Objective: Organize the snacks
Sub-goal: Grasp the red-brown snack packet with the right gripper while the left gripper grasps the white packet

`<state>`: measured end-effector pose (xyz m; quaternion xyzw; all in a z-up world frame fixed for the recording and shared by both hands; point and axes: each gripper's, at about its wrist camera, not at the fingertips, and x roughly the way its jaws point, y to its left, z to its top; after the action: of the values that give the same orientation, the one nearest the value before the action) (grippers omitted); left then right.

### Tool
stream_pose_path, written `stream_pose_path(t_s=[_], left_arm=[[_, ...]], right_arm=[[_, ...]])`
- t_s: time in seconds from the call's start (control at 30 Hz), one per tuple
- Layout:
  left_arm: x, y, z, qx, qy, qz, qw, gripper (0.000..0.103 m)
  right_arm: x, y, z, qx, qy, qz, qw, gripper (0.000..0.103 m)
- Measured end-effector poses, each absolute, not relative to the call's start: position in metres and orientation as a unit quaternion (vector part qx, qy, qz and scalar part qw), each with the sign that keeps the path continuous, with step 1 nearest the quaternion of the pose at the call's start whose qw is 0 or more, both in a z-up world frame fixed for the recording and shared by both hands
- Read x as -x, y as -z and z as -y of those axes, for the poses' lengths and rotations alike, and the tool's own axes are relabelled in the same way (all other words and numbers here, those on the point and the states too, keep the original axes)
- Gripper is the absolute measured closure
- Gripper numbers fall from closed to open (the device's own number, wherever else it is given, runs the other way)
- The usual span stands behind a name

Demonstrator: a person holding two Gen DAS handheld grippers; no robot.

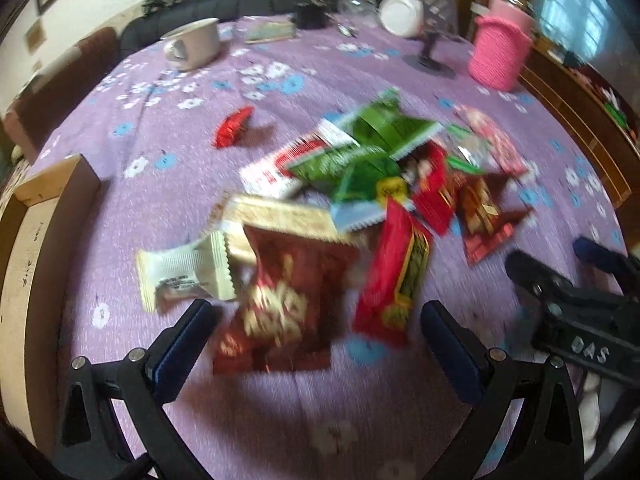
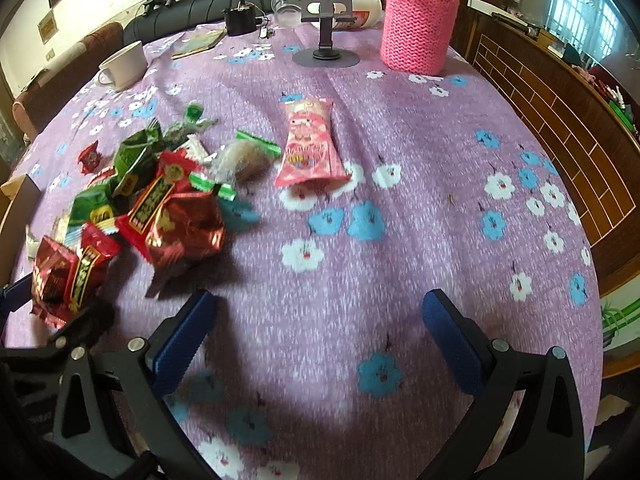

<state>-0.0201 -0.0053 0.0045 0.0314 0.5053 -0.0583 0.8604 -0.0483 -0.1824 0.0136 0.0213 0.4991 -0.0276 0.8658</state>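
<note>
A loose pile of snack packets (image 1: 360, 184) lies on the purple flowered tablecloth (image 1: 168, 208). My left gripper (image 1: 318, 332) is open just above the cloth, its fingers on either side of a dark red packet (image 1: 280, 312). A red bar packet (image 1: 396, 276) and a white packet (image 1: 188, 276) lie beside it. One small red candy (image 1: 234, 128) sits apart, farther back. My right gripper (image 2: 318, 320) is open over bare cloth, to the right of the snack pile (image 2: 152, 200). A pink packet (image 2: 310, 144) lies alone ahead of it. The right gripper (image 1: 550, 254) also shows in the left wrist view.
A wooden box (image 1: 36, 260) stands at the left table edge. Toward the back are a white mug (image 2: 124, 66), a phone stand (image 2: 326, 20), a pink knitted holder (image 2: 418, 24) and a small black item (image 2: 240, 20). A wooden cabinet (image 2: 540, 100) runs along the right.
</note>
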Motion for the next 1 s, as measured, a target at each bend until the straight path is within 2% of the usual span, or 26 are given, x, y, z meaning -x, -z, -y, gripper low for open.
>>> stream_pose_path(t_s=[0.1,0.17,0.2,0.27,0.43,0.47,0.5,0.53,0.6,0.63,0.73,0.9,1.0], left_arm=[[0.032,-0.007,0.004,-0.021,0.080,-0.507,0.858,0.007],[0.046,-0.017,0.001,-0.002,0.113,-0.498,0.860,0.026],[0.054,-0.023,0.000,0.003,0.124,-0.486,0.865,0.028],[0.074,-0.042,-0.006,0.000,0.130,-0.440,0.888,0.028],[0.140,-0.117,-0.037,-0.013,0.098,-0.259,0.961,0.026],[0.150,-0.128,-0.045,-0.010,0.087,-0.228,0.970,0.017],[0.160,-0.137,-0.054,-0.007,0.074,-0.193,0.978,0.014],[0.166,-0.139,-0.063,-0.009,0.062,-0.167,0.984,0.004],[0.155,-0.132,-0.075,-0.022,0.038,-0.189,0.981,0.002],[0.142,-0.125,-0.083,-0.021,0.026,-0.225,0.974,0.002],[0.122,-0.111,-0.127,0.058,0.022,-0.288,0.956,0.013],[0.131,-0.104,-0.172,0.103,0.006,-0.290,0.951,0.015],[0.125,-0.093,-0.174,0.110,0.025,-0.311,0.944,0.022]], right_arm=[[0.052,-0.013,0.183,-0.022,0.027,-0.497,0.867,0.000],[0.055,-0.014,0.183,-0.022,0.028,-0.497,0.867,0.000],[0.058,-0.014,0.183,-0.021,0.031,-0.497,0.867,0.000],[0.066,-0.019,0.183,-0.015,0.037,-0.485,0.874,0.002],[0.106,-0.057,0.174,0.028,0.041,-0.399,0.915,0.002],[0.115,-0.069,0.172,0.033,0.044,-0.373,0.926,0.002],[0.126,-0.082,0.170,0.035,0.048,-0.338,0.939,0.002],[0.140,-0.095,0.167,0.035,0.046,-0.292,0.955,0.002],[0.158,-0.107,0.163,0.020,0.008,-0.220,0.975,0.002],[0.158,-0.108,0.161,0.018,-0.002,-0.224,0.974,0.002],[0.141,-0.103,0.157,-0.014,-0.043,-0.284,0.958,0.004],[0.117,-0.084,0.138,-0.060,-0.130,-0.351,0.925,0.020],[0.103,-0.069,0.116,-0.063,-0.168,-0.381,0.907,0.028]])
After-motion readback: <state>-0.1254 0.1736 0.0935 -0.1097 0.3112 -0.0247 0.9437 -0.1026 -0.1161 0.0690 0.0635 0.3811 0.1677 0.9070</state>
